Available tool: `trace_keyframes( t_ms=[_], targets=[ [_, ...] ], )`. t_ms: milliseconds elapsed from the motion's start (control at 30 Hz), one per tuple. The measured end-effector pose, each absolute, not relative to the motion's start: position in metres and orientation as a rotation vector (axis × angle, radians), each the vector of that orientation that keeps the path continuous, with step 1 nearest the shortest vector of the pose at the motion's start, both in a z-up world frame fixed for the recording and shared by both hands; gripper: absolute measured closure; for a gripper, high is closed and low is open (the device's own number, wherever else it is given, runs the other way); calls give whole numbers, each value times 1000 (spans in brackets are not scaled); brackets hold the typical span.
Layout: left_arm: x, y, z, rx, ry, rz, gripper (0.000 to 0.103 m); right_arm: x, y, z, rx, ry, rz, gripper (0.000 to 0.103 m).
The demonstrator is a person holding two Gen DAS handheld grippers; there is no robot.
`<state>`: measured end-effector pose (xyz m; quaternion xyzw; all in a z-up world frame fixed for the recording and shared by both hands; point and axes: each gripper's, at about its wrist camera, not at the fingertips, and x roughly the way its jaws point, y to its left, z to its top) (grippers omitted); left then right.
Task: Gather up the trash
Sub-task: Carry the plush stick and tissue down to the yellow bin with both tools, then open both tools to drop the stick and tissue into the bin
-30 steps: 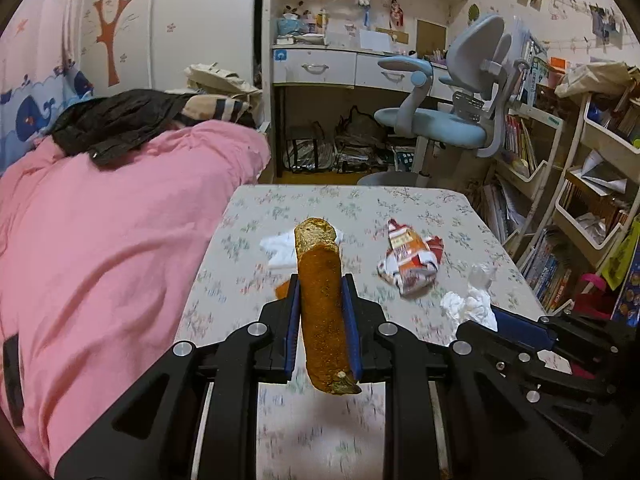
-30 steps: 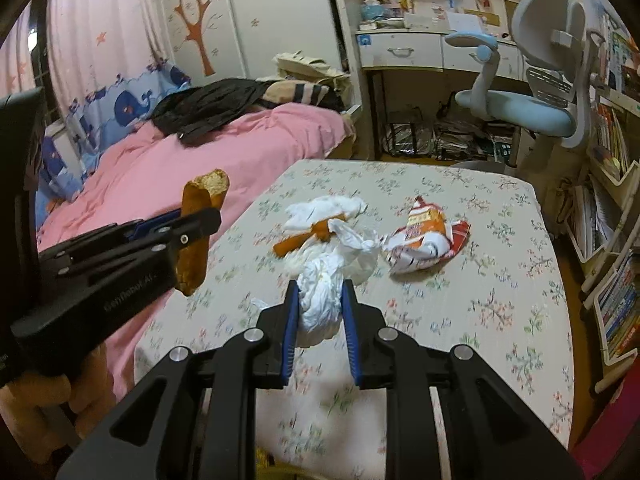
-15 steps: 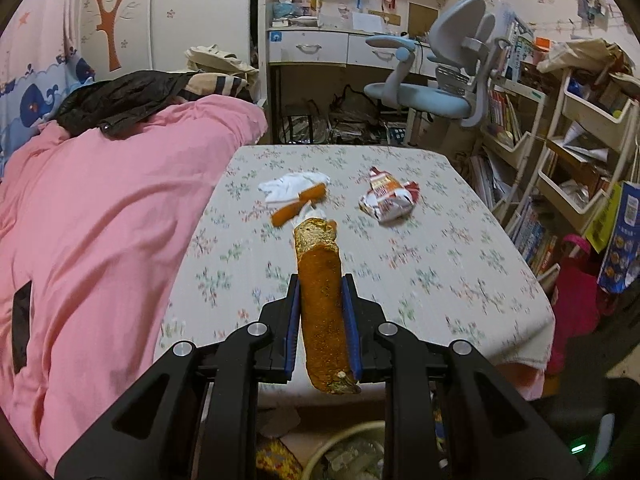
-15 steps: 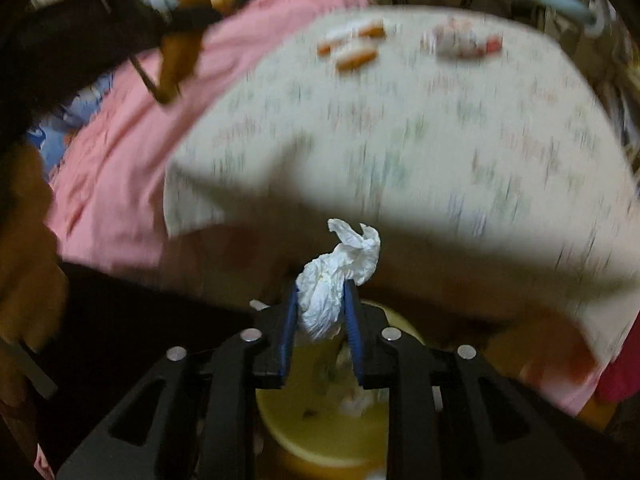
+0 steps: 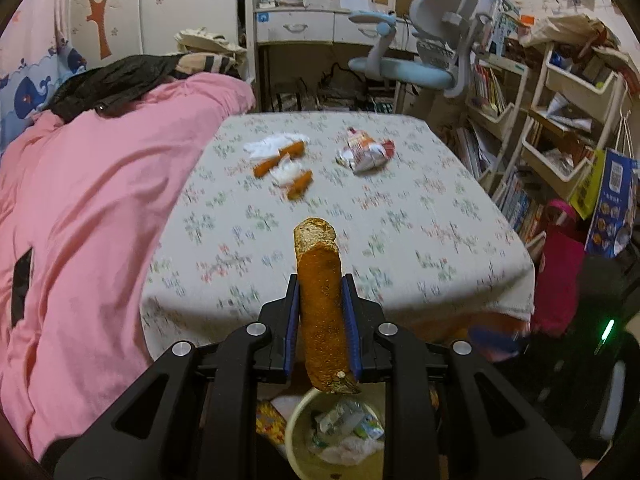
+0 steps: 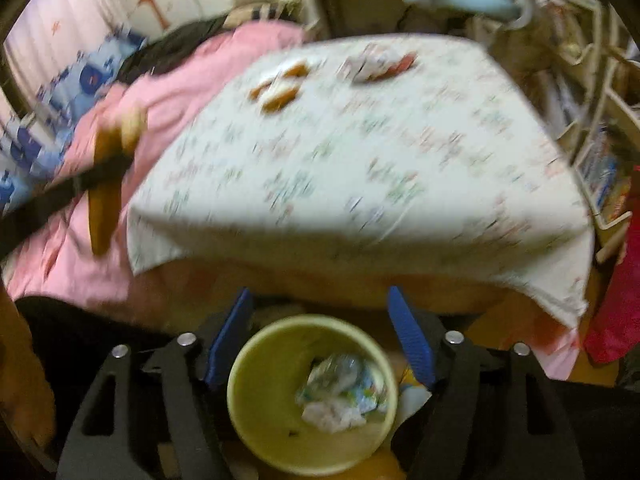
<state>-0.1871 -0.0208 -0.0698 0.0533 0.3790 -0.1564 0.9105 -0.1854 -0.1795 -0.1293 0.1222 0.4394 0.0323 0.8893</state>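
Note:
My left gripper [image 5: 320,284] is shut on a long brown breaded stick [image 5: 320,312], held just past the table's near edge, above the yellow trash bin [image 5: 296,432]. My right gripper [image 6: 319,292] hangs over the same bin [image 6: 256,360]; its jaws are opening and nothing is between them. A white tissue wad [image 6: 332,414] lies in the bin among other wrappers. On the floral table [image 5: 400,240] lie a crumpled snack wrapper [image 5: 366,152] and orange sticks with tissues [image 5: 280,160]. The stick [image 6: 106,184] in the left gripper shows at the left of the blurred right wrist view.
A bed with a pink cover [image 5: 80,200] runs along the table's left side. Shelves of books [image 5: 560,128] and a pink bag [image 5: 556,264] stand to the right. An office chair [image 5: 432,52] and desk are behind the table.
Both grippers drew back from over the table to above the bin. The right gripper spread its jaws and let go of the tissue wad. The left still grips the stick.

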Motion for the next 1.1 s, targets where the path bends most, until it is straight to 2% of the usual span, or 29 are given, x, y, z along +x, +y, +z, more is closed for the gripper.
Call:
trace_keyframes(
  t_ms=[100, 333, 400, 467, 567, 1100],
  targets=[
    [-195, -25, -84, 114, 834, -338, 84, -190, -191, -120, 278, 844, 12, 27],
    [-213, -34, -127, 110, 995, -391, 83, -189, -204, -117, 327, 787, -30, 26],
    [-218, -38, -138, 133, 1041, -405, 78, -190, -204, -116, 329, 786, -28, 26],
    [-222, -38, -143, 147, 1048, -395, 60, -191, -203, -116, 331, 782, -27, 26],
    [-226, -37, -138, 158, 1014, -368, 48, -192, -204, -114, 336, 770, -28, 25],
    [-227, -34, -92, 176, 865, -305, 37, -193, -205, -113, 336, 749, -46, 24]
  ],
)
